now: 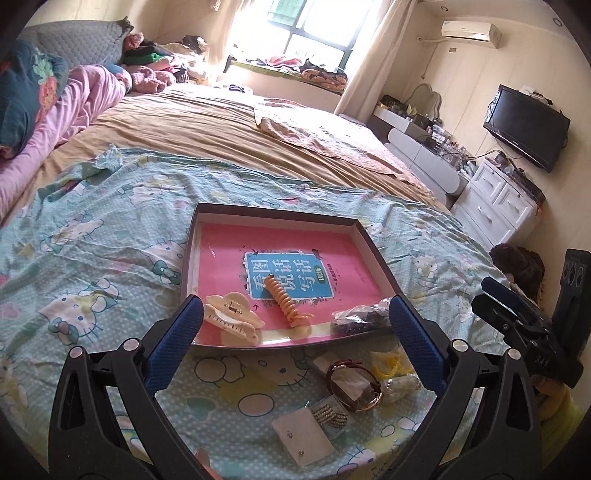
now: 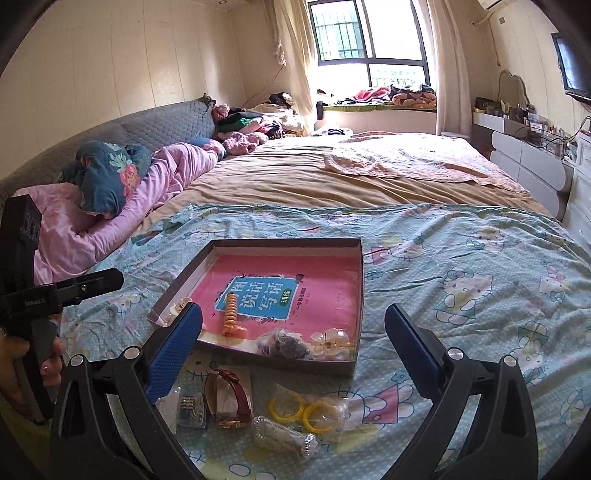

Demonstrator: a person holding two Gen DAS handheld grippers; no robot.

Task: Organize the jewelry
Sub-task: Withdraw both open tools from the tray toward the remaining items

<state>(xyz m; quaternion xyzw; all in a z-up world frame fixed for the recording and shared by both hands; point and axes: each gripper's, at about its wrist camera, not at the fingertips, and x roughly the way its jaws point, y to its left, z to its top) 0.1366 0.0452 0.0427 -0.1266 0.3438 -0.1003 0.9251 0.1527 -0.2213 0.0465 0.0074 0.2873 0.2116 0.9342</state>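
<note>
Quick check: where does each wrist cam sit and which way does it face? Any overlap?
Left wrist: on the left gripper, jaws open, angled down at the tray on the bed; right gripper's body at right edge.
Right wrist: on the right gripper, jaws open, same facing; a hand holding the left gripper's handle at left.
Shared: tray, orange spiral hair tie, watch, window.

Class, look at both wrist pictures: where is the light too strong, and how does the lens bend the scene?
Left wrist view: the window is washed out white, glare spilling onto the bed; black corners ring the round picture. Right wrist view: the window is bright but its bars still show; the walls curve and the straight-sided box looks bowed. The bedsheet is evenly lit.
</note>
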